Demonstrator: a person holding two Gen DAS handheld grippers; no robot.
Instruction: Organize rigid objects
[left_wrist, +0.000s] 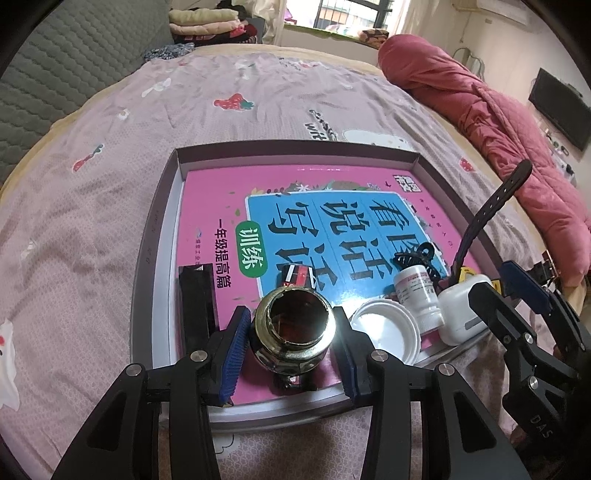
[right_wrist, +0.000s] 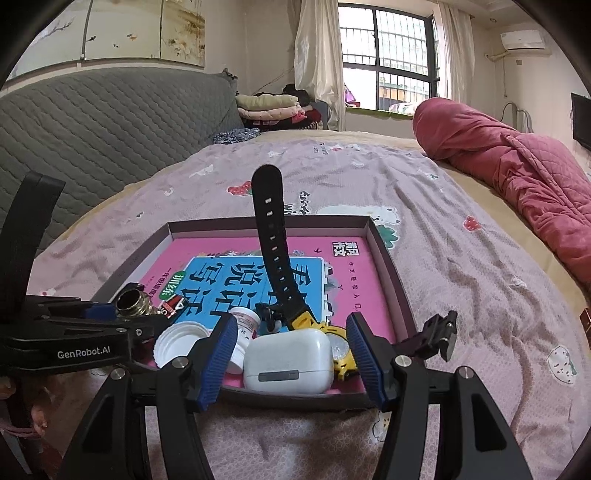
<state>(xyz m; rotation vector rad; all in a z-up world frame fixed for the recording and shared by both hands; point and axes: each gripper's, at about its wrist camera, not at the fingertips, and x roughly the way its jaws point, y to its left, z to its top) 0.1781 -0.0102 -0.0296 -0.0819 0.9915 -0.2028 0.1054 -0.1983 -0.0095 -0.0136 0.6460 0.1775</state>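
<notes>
A shallow box (left_wrist: 155, 258) (right_wrist: 384, 251) lies on the bed with a pink and blue book (left_wrist: 295, 206) (right_wrist: 236, 273) in it. My left gripper (left_wrist: 291, 343) straddles a gold and dark glass bottle (left_wrist: 293, 328) (right_wrist: 135, 302) standing on the book; a thin gap shows at each pad. My right gripper (right_wrist: 291, 354) is open around a white earbud case (right_wrist: 290, 360) (left_wrist: 461, 314) at the box's near edge. Beside it lie a yellow and black watch (right_wrist: 273, 236) (left_wrist: 491, 206), a white pill bottle (left_wrist: 417, 295) (right_wrist: 245, 325) and a white lid (left_wrist: 386, 332) (right_wrist: 177, 343).
A black hair clip (left_wrist: 417, 258) and a black flat bar (left_wrist: 195, 306) also lie in the box, and a small red and black item (left_wrist: 295, 275). A rolled red quilt (right_wrist: 517, 173) lies at the right, a grey headboard (right_wrist: 103, 122) at the left.
</notes>
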